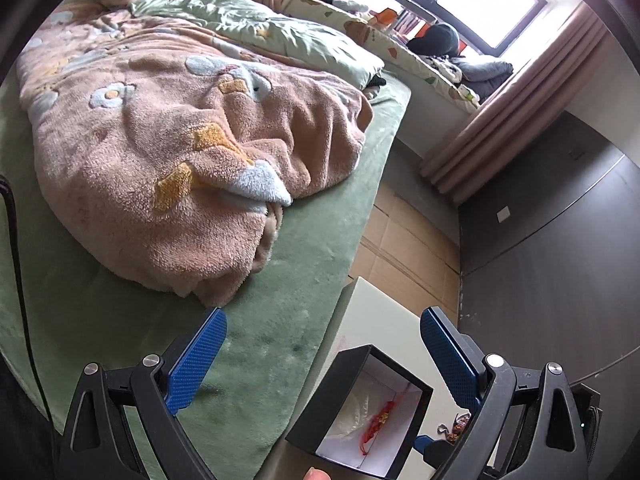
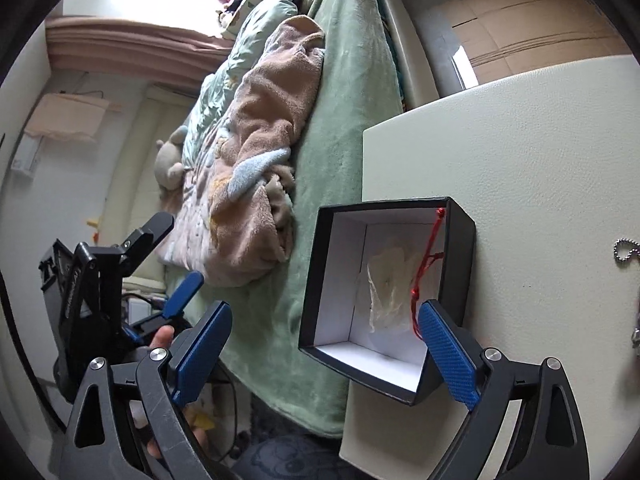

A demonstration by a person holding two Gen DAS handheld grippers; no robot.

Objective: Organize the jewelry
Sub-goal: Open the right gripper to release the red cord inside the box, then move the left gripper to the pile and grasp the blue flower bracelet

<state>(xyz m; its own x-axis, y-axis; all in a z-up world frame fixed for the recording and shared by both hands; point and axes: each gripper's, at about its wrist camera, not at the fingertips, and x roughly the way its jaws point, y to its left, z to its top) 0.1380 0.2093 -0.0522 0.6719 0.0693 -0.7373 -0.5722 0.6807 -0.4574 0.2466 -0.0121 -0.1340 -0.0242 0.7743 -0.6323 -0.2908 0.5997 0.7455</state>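
A black jewelry box with a white lining stands open on the pale table by the bed. A red cord bracelet lies inside it over crumpled white paper; it also shows in the left wrist view inside the box. My right gripper is open and empty, its jaws on either side of the box's near corner. My left gripper is open and empty above the box. A silver ball chain lies on the table at the right edge. More jewelry lies right of the box.
A bed with a green sheet and a heaped peach fleece blanket lies left of the table. Flattened cardboard covers the floor beyond. The left gripper's body shows at the left of the right wrist view.
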